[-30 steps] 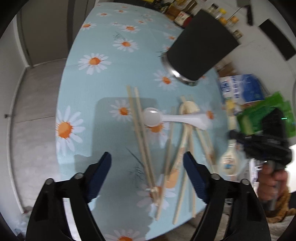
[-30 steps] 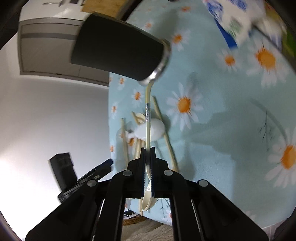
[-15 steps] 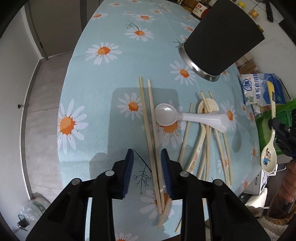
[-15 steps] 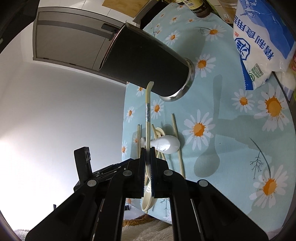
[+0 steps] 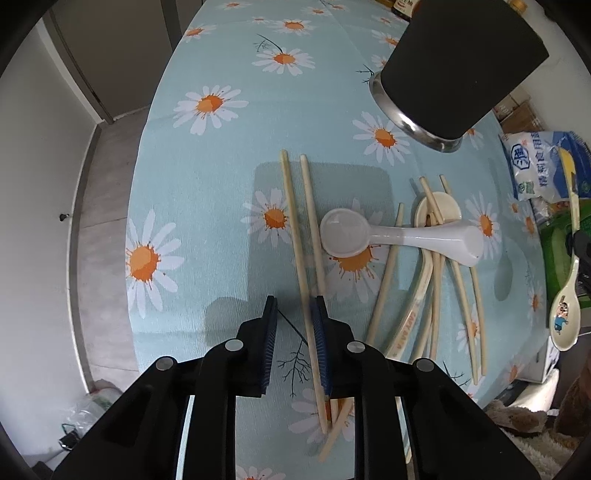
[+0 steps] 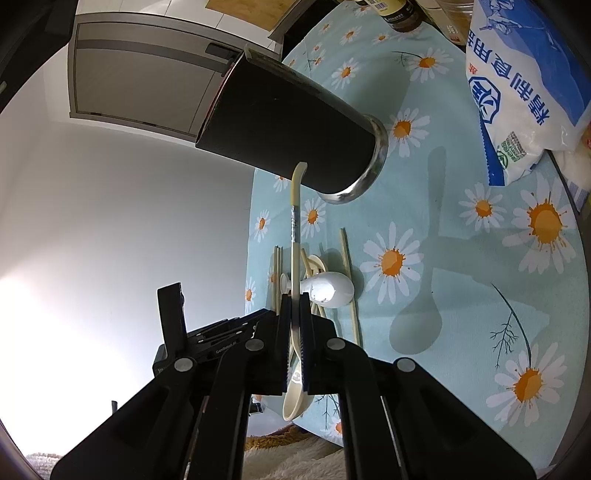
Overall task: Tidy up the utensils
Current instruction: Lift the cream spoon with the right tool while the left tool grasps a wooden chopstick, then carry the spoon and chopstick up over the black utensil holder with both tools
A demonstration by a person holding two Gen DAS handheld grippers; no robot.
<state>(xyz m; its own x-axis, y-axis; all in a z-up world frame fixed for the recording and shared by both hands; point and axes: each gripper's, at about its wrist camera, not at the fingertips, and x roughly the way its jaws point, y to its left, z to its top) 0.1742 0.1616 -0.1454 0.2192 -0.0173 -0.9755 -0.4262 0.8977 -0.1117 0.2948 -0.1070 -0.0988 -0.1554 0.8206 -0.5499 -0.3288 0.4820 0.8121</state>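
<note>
A black utensil holder (image 5: pixel 461 62) with a steel base stands on the daisy tablecloth (image 5: pixel 221 177); it also shows in the right wrist view (image 6: pixel 288 125). My right gripper (image 6: pixel 294 306) is shut on a cream spoon (image 6: pixel 294 221) by its handle, bowl hanging down, held above the table; the spoon also shows in the left wrist view (image 5: pixel 567 295). My left gripper (image 5: pixel 293 314) is narrowly open, low over a pair of wooden chopsticks (image 5: pixel 299 229), gripping nothing. A white ladle spoon (image 5: pixel 391 238) lies across more chopsticks (image 5: pixel 436 280) and another cream spoon (image 5: pixel 437 206).
A blue and white bag (image 6: pixel 524 85) lies at the table's right side, also in the left wrist view (image 5: pixel 535 166). Green packets (image 5: pixel 554 243) sit beside it. Dark bottles (image 6: pixel 399 11) stand at the far end. The table's near edge is just below my left gripper.
My left gripper has narrowed from wide open to a small gap and moved over the chopstick pair. My right gripper has lifted the spoon and drawn back from the holder.
</note>
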